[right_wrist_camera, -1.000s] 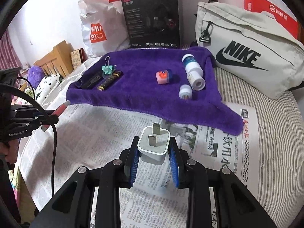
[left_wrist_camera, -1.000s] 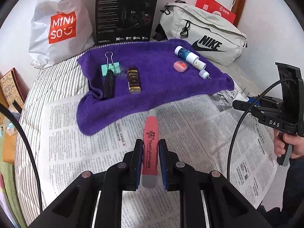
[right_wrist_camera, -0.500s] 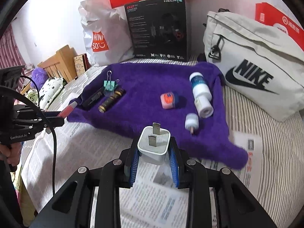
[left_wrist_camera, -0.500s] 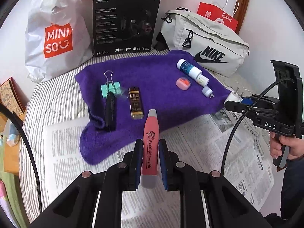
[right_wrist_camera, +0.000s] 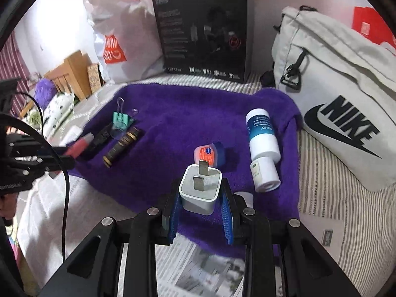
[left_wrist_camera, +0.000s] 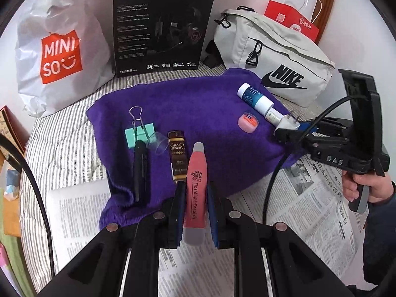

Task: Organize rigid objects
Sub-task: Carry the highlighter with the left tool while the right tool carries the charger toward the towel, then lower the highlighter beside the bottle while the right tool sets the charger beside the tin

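My left gripper (left_wrist_camera: 194, 193) is shut on a pink flashlight (left_wrist_camera: 196, 185), held over the near edge of the purple towel (left_wrist_camera: 198, 104), just right of a brown bottle (left_wrist_camera: 177, 158). A black tube (left_wrist_camera: 141, 170) and a teal binder clip (left_wrist_camera: 138, 133) lie further left. My right gripper (right_wrist_camera: 201, 199) is shut on a white plug adapter (right_wrist_camera: 200, 189), prongs up, above the towel's (right_wrist_camera: 173, 128) front right part. Beyond it sit a small pink-and-blue tin (right_wrist_camera: 210, 154) and a blue-and-white bottle (right_wrist_camera: 262, 133) with a smaller white bottle (right_wrist_camera: 265, 176).
A white shopping bag (left_wrist_camera: 59, 49), a black headset box (left_wrist_camera: 160, 24) and a grey waist bag (left_wrist_camera: 274, 57) stand behind the towel. Newspaper (left_wrist_camera: 316, 198) covers the striped bedding in front. A hand (left_wrist_camera: 366, 188) grips the right tool.
Both grippers have moved forward from over the newspaper to over the towel's near edge, each still holding its object. The towel and its items look larger and closer.
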Action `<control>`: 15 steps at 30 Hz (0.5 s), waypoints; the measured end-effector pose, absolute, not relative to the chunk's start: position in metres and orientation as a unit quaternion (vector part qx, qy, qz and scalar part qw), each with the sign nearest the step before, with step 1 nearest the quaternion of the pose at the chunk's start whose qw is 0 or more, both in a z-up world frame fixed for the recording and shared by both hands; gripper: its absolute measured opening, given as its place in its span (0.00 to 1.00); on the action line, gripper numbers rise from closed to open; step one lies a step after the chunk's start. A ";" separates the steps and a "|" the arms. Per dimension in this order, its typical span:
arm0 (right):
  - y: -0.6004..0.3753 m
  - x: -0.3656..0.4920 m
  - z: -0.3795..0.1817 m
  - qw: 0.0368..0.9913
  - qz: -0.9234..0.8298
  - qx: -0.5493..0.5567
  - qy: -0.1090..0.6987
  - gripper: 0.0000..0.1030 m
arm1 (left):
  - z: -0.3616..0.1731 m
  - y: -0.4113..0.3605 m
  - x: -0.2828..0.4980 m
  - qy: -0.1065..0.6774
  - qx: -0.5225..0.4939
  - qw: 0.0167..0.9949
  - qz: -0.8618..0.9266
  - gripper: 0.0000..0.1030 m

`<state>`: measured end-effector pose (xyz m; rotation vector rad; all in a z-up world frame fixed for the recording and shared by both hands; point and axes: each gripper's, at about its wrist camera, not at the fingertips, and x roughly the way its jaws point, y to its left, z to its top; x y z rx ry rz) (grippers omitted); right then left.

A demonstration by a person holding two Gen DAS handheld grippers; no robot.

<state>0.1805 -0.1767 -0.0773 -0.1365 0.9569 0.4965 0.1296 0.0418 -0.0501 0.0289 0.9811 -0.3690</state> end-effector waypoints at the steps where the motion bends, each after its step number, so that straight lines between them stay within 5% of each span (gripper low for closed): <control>1: -0.175 0.184 -0.082 0.852 0.237 -0.068 0.461 0.29 | -0.051 0.041 0.132 0.469 0.014 0.865 -0.176 0.16; 15: -0.167 0.197 -0.111 0.841 0.234 -0.093 0.478 0.29 | -0.064 0.043 0.151 0.481 0.005 0.856 -0.188 0.16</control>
